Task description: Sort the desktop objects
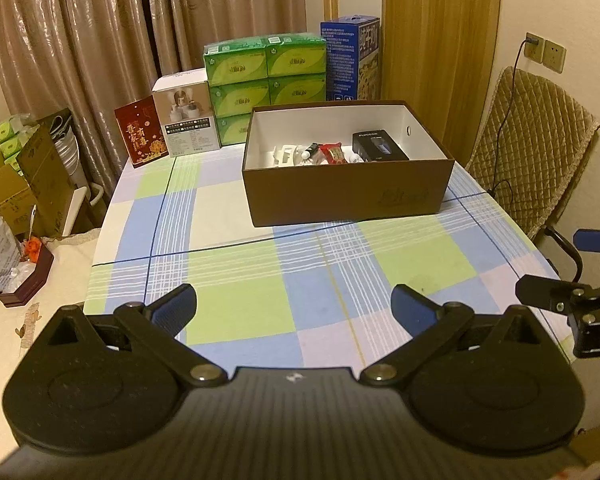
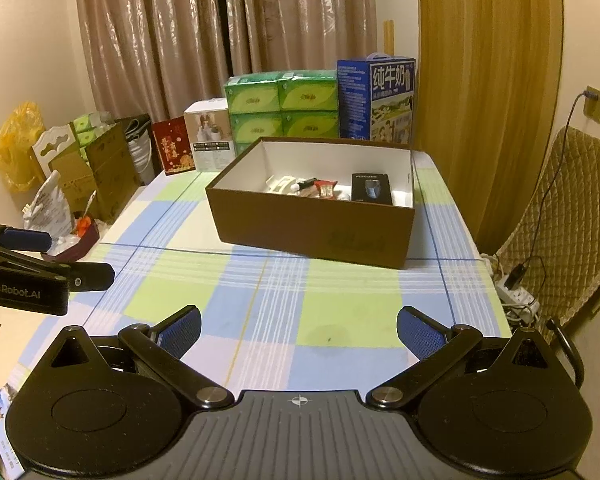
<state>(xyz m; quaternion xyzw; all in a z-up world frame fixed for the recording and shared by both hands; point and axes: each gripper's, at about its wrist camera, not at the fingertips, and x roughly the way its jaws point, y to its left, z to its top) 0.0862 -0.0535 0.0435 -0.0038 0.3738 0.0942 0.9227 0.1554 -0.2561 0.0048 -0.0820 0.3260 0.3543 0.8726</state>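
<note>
Both the left gripper (image 1: 294, 304) and right gripper (image 2: 299, 326) hover spread wide and empty above the checked surface (image 1: 260, 300). The sorted items lie inside the brown box (image 1: 348, 196), well ahead.

One brown open box (image 1: 348, 196) sits on the one checked table (image 1: 236, 280), holding one black carton (image 1: 378, 145) (the small items beside it blur together), while far behind stand six green tissue packs (image 1: 265, 80), one blue milk carton (image 1: 352, 60), one white box (image 1: 186, 114) and one red card (image 1: 141, 133).
</note>
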